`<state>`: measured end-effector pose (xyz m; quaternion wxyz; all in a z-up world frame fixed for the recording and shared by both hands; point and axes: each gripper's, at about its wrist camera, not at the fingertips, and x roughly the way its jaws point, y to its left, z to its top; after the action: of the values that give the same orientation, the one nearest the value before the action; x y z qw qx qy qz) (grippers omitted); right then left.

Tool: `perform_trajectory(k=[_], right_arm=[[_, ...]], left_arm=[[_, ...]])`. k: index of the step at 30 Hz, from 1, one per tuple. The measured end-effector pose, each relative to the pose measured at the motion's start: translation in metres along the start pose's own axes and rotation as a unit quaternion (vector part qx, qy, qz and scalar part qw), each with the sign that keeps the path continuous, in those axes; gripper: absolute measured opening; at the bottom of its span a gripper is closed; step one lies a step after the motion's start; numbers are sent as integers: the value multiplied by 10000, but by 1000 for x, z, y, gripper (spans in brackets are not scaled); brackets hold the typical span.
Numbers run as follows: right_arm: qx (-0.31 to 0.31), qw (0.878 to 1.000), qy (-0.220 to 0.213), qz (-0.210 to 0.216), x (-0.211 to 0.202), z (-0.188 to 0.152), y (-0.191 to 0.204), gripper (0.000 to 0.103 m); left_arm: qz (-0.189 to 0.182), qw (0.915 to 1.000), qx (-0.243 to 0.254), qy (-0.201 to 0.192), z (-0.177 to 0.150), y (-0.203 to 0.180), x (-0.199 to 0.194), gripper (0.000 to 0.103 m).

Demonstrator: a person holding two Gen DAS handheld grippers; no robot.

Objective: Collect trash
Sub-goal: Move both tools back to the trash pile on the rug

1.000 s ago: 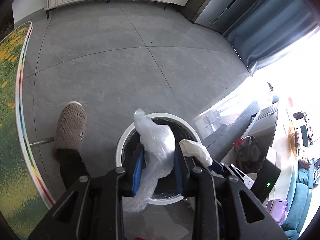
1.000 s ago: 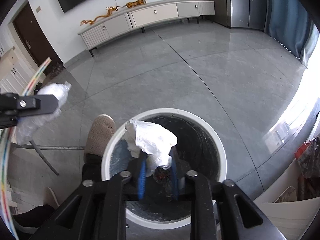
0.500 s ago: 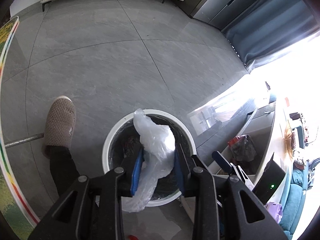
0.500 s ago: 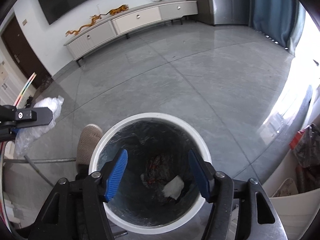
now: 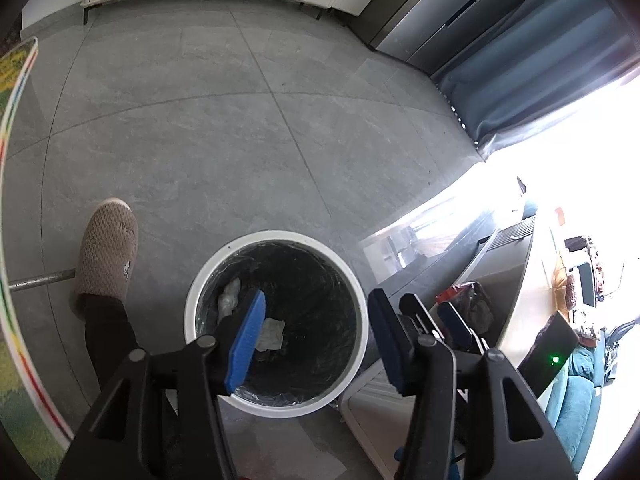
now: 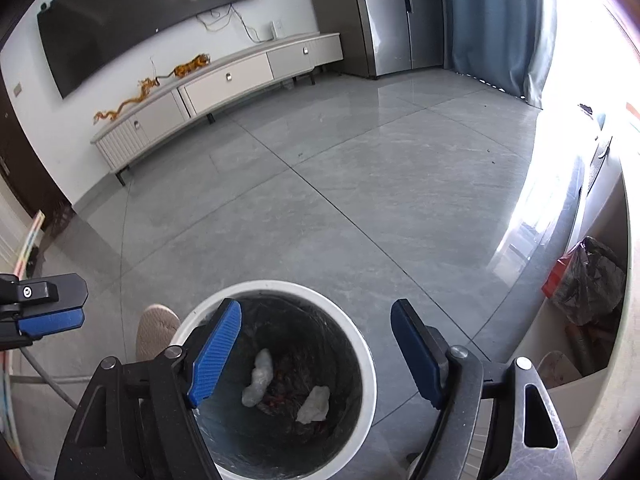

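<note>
Left tongs [image 5: 316, 332]: I read the blue pads as apart and widening, nothing between them; they hang over the open mouth of the bin.
Right tongs [image 6: 316, 354]: I read these as apart and widening too, with nothing in the gap; they also point down into the bin.
Trash bin [image 6: 366, 356]: round, white rim, dark liner; it stands on the grey tiled floor [image 6: 360, 184], directly below both tongs.
Plastic wad [image 6: 259, 378]: crumpled clear plastic, lying inside the bin toward the left of its bottom. I see the same piece against the left inner wall in the left wrist view.
Paper wad [image 6: 314, 399]: crumpled white tissue, lying inside the bin, near the plastic wad but apart from it.
Other contents: reddish scraps at the bin bottom; I cannot tell what they are.
Slipper [image 5: 106, 256]: beige knit, on a person's foot, on the floor just left of the bin.
Surroundings: long white cabinet [image 6: 224, 88] along the far wall, a dark screen [image 6: 148, 20] above it.
</note>
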<state>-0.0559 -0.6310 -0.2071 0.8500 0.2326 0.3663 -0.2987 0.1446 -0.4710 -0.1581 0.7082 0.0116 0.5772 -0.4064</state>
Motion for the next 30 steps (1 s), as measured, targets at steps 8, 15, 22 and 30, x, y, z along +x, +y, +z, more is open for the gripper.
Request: perform_trajectory(k=[8,15,22,30], right_arm=[[118,9985,-385,364,-40,10,10,76],[-12,9946,-841,601,-94,21,36,77],[-212,9878,-1210,953,-157,22,70,80],[-890,9745,-1402,1509,-221,21,130,80]], left_arm=[[322,9971,222,-655,-15,-14,-63,52],[662,9874,405,-1381,-50,-5,-141,53],[976,9724,419,-2076,-94,26,-229,60],[1372,9530,179,-2694,-153,92,-319,60]])
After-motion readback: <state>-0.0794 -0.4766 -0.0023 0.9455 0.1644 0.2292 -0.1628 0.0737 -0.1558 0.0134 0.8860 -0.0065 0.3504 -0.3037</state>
